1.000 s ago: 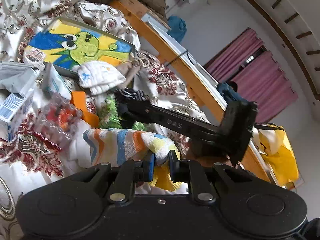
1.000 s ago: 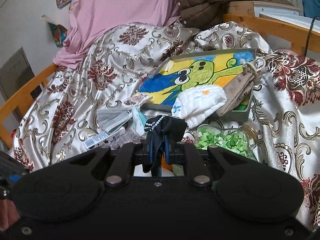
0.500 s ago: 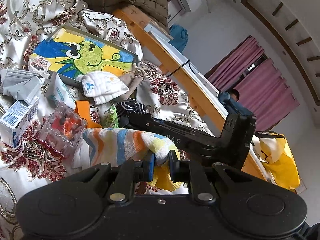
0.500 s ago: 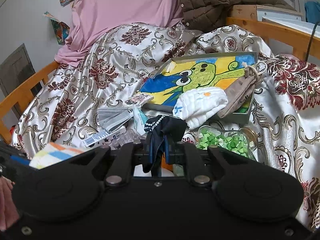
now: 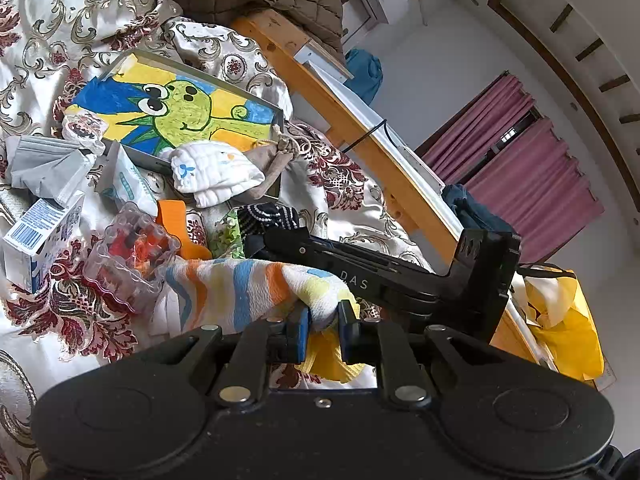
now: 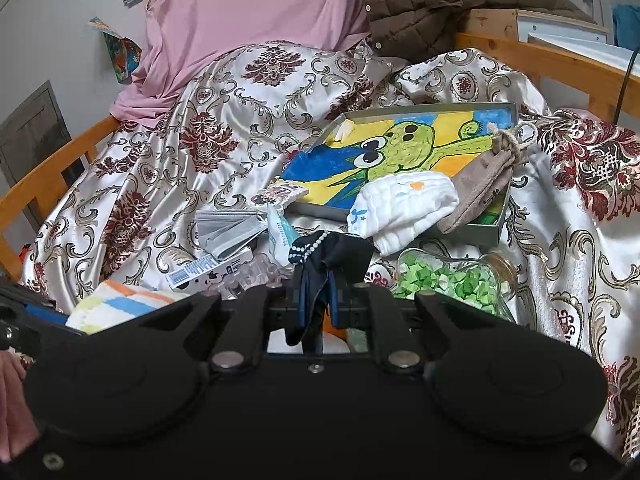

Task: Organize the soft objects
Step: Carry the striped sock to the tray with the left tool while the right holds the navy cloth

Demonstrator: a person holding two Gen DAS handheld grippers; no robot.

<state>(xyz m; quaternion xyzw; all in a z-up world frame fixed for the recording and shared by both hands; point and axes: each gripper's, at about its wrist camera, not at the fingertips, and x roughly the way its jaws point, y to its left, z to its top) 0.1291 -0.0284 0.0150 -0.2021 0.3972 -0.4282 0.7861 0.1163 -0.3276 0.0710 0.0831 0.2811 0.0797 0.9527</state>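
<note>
The left gripper (image 5: 322, 330) has its jaws clamped on a corner of the striped towel (image 5: 240, 292), which trails away to the left of them over the bedspread (image 5: 80, 20). The right gripper (image 6: 318, 300) has its jaws pressed together on a dark beaded cloth (image 6: 332, 254), bunched just above them and hanging down between them.

Beyond both pairs of jaws lies the shallow box (image 6: 494, 230) with the cartoon painting on its floor. A white folded cloth (image 6: 404, 208) and a beige drawstring pouch (image 6: 480, 184) already rest at its near corner, so two soft pieces appear sorted. The two held ones seem to be next.

Between the jaws and the box sit hard things: a jar of green paper stars (image 6: 448, 280), a clear plastic case (image 5: 132, 256) and a small carton (image 5: 40, 240).
</note>
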